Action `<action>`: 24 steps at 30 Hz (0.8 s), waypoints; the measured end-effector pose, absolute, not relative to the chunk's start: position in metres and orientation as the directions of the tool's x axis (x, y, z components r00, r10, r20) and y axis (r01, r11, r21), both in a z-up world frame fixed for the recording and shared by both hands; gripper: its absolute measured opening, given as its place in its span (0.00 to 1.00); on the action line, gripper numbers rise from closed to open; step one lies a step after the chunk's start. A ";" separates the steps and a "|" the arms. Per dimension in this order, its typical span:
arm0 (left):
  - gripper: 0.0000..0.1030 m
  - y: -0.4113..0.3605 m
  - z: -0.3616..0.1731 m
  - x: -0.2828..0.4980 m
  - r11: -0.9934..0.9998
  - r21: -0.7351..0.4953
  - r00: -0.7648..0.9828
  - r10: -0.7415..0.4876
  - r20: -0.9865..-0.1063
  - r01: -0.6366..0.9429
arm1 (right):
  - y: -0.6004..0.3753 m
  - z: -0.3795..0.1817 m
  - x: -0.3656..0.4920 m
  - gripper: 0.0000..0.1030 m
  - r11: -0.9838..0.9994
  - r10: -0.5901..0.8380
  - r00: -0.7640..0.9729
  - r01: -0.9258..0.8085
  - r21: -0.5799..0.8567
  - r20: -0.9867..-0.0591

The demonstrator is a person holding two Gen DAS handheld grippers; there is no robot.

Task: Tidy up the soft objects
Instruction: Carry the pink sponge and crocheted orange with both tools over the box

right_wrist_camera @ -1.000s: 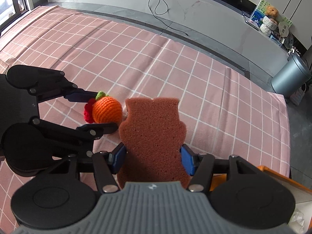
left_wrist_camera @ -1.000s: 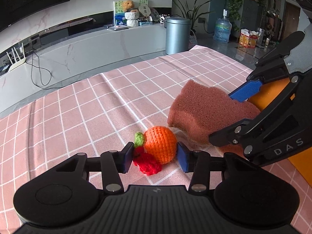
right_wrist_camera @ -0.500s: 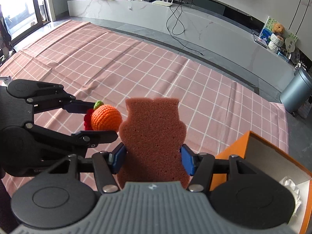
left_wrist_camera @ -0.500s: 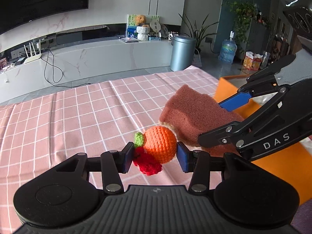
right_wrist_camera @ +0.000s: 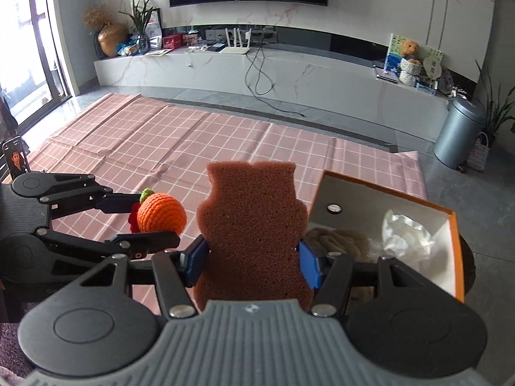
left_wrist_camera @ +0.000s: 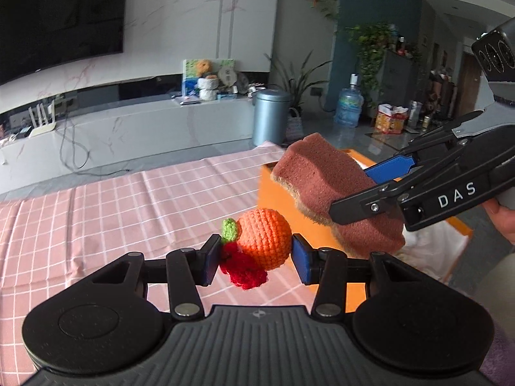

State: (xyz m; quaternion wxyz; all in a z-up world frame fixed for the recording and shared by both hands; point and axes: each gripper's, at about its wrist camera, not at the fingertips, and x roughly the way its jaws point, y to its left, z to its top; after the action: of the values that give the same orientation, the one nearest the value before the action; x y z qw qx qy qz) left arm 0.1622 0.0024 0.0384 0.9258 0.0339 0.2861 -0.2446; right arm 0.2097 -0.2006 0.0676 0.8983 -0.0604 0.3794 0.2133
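Writing: the white letters "DAS" are readable on the side of the right gripper (left_wrist_camera: 370, 193) in the left wrist view; no other writing can be read.
Left gripper (left_wrist_camera: 256, 259): jaws about half apart, blue pads pressed on the round orange crocheted fruit with green leaf and red tuft (left_wrist_camera: 262, 238); fruit held clear above the pink checked tablecloth (left_wrist_camera: 128, 209).
Right gripper, own view (right_wrist_camera: 251, 260): jaws a little over half apart, blue pads clamped on the narrow waist of the flat reddish-brown bear-shaped sponge (right_wrist_camera: 251, 225); sponge upright, its ears at 12 o'clock.
Relation: in the right wrist view the fruit (right_wrist_camera: 161, 215) lies at 9 o'clock of the sponge, near but apart.
Orange open box with white lining (right_wrist_camera: 447, 225): at 3 o'clock of the sponge; holds a beige knitted item (right_wrist_camera: 338, 239) and crumpled white plastic (right_wrist_camera: 405, 234).
Change from one second ago: both grippers have risen from the cloth with grips unchanged; the box, then barely visible at the frame edge, is now close beneath the sponge.
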 end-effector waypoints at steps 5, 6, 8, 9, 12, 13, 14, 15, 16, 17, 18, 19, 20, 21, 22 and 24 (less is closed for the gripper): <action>0.51 -0.029 0.047 0.153 0.836 -0.052 0.698 -0.488 -0.524 0.546 | -0.250 0.076 0.185 0.57 0.943 0.276 0.671 -0.326 0.061 -0.688; 0.52 -0.035 0.048 0.151 0.827 -0.048 0.693 -0.500 -0.520 0.561 | -0.261 0.077 0.180 0.57 0.952 0.259 0.678 -0.301 0.062 -0.688; 0.51 -0.049 0.050 0.148 0.806 -0.045 0.678 -0.525 -0.514 0.590 | -0.279 0.077 0.175 0.57 0.964 0.229 0.688 -0.257 0.063 -0.689; 0.51 -0.055 0.051 0.150 0.796 -0.042 0.670 -0.535 -0.515 0.604 | -0.288 0.078 0.173 0.57 0.970 0.214 0.693 -0.235 0.064 -0.689; 0.51 -0.075 0.052 0.154 0.766 -0.033 0.644 -0.561 -0.520 0.641 | -0.312 0.077 0.168 0.57 0.983 0.172 0.704 -0.172 0.069 -0.689; 0.51 -0.083 0.051 0.155 0.753 -0.031 0.630 -0.572 -0.525 0.657 | -0.319 0.076 0.168 0.57 0.985 0.162 0.705 -0.154 0.074 -0.691; 0.51 -0.090 0.050 0.157 0.742 -0.025 0.619 -0.578 -0.532 0.670 | -0.325 0.074 0.168 0.57 0.987 0.157 0.704 -0.141 0.080 -0.693; 0.51 -0.097 0.048 0.158 0.732 -0.016 0.610 -0.580 -0.539 0.682 | -0.330 0.072 0.169 0.57 0.988 0.151 0.701 -0.129 0.084 -0.697; 0.51 -0.106 0.046 0.158 0.718 -0.004 0.598 -0.582 -0.551 0.696 | -0.333 0.069 0.171 0.57 0.989 0.146 0.697 -0.121 0.086 -0.702; 0.51 -0.112 0.043 0.161 0.703 0.006 0.582 -0.584 -0.566 0.711 | -0.336 0.064 0.174 0.57 0.990 0.142 0.689 -0.115 0.086 -0.711; 0.51 -0.118 0.039 0.163 0.691 0.017 0.570 -0.582 -0.580 0.723 | -0.338 0.059 0.176 0.57 0.990 0.143 0.677 -0.111 0.092 -0.722; 0.51 -0.125 0.036 0.166 0.677 0.029 0.556 -0.578 -0.597 0.735 | -0.339 0.054 0.179 0.57 0.989 0.151 0.665 -0.110 0.104 -0.731; 0.52 -0.130 0.031 0.169 0.659 0.041 0.538 -0.574 -0.617 0.751 | -0.340 0.048 0.181 0.57 0.987 0.163 0.652 -0.114 0.117 -0.741; 0.52 -0.137 0.026 0.171 0.644 0.054 0.524 -0.567 -0.636 0.763 | -0.340 0.042 0.183 0.57 0.985 0.175 0.640 -0.120 0.128 -0.748; 0.51 -0.143 0.021 0.173 0.629 0.069 0.510 -0.557 -0.655 0.775 | -0.338 0.037 0.185 0.57 0.983 0.183 0.630 -0.125 0.134 -0.755; 0.52 -0.153 0.011 0.177 0.593 0.095 0.483 -0.540 -0.689 0.800 | -0.334 0.026 0.192 0.57 0.980 0.197 0.609 -0.129 0.149 -0.768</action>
State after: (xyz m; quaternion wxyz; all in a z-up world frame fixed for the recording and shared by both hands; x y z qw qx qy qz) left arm 0.1768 -0.1529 0.0107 0.8357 0.2070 0.3132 -0.4008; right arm 0.1918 -0.3341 0.0262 0.8962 0.0394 0.4325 0.0909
